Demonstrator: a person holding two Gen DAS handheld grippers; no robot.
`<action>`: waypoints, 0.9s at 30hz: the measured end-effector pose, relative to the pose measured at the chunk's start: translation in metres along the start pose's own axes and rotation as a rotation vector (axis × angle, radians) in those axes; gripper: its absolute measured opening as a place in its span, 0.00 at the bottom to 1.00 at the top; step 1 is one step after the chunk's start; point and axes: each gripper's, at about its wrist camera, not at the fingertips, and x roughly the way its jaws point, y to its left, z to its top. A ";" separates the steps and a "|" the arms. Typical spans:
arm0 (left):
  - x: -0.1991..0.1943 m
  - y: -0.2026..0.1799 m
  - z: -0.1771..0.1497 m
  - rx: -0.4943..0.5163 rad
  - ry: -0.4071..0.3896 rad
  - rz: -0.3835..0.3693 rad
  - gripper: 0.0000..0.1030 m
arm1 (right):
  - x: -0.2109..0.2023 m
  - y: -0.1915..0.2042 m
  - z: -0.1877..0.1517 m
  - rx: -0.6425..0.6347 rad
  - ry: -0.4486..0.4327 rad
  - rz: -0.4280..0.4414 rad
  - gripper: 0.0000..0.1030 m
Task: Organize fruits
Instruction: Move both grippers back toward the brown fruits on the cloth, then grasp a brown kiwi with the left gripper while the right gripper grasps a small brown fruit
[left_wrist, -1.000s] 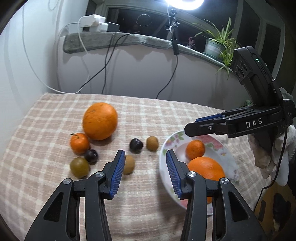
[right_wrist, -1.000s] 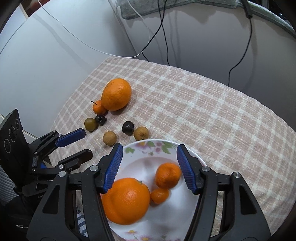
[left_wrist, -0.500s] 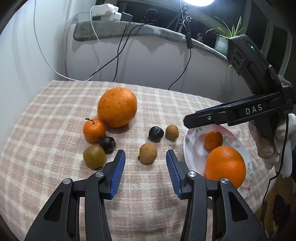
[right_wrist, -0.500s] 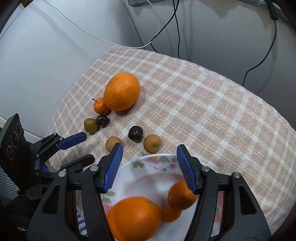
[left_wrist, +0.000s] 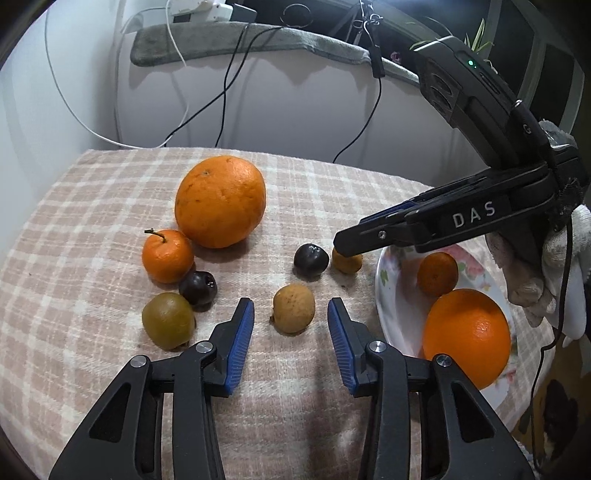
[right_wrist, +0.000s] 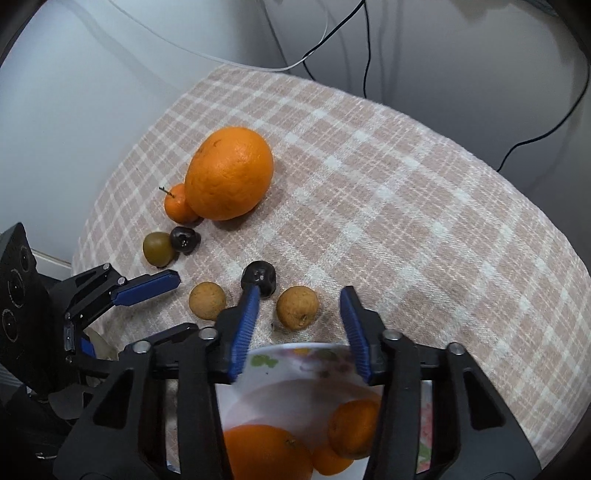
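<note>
On the checked cloth, my left gripper (left_wrist: 291, 334) has its blue pads either side of a tan round fruit (left_wrist: 293, 308); the jaws are closing, with gaps still showing. My right gripper (right_wrist: 299, 323) straddles a second tan fruit (right_wrist: 297, 307) beside a dark plum (right_wrist: 259, 278); its jaws are closing too, and the pads are clear of the fruit. A floral plate (left_wrist: 384, 295) holds a big orange (left_wrist: 466, 338) and a mandarin (left_wrist: 437, 273). A large orange (left_wrist: 220, 201), a stemmed mandarin (left_wrist: 168, 256), another plum (left_wrist: 197, 287) and a green-brown fruit (left_wrist: 168, 320) lie to the left.
A gloved hand (left_wrist: 546, 266) holds the right gripper above the plate. Black and white cables (left_wrist: 221, 96) hang down the wall behind the table. A grey ledge (left_wrist: 258, 40) carries a power strip. The cloth drops off at the table's rounded edges.
Both grippers have come down and moved off the plate toward the small tan fruits, each now framing one. Both pairs of jaws stand narrower than before.
</note>
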 end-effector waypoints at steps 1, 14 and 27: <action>0.002 0.000 0.001 0.000 0.003 0.000 0.37 | 0.002 0.001 0.000 -0.006 0.008 0.001 0.42; 0.020 0.000 0.002 0.011 0.050 0.004 0.28 | 0.013 0.006 0.001 -0.041 0.046 -0.026 0.32; 0.013 0.001 0.002 -0.002 0.022 0.009 0.25 | 0.009 0.007 0.000 -0.040 0.027 -0.023 0.26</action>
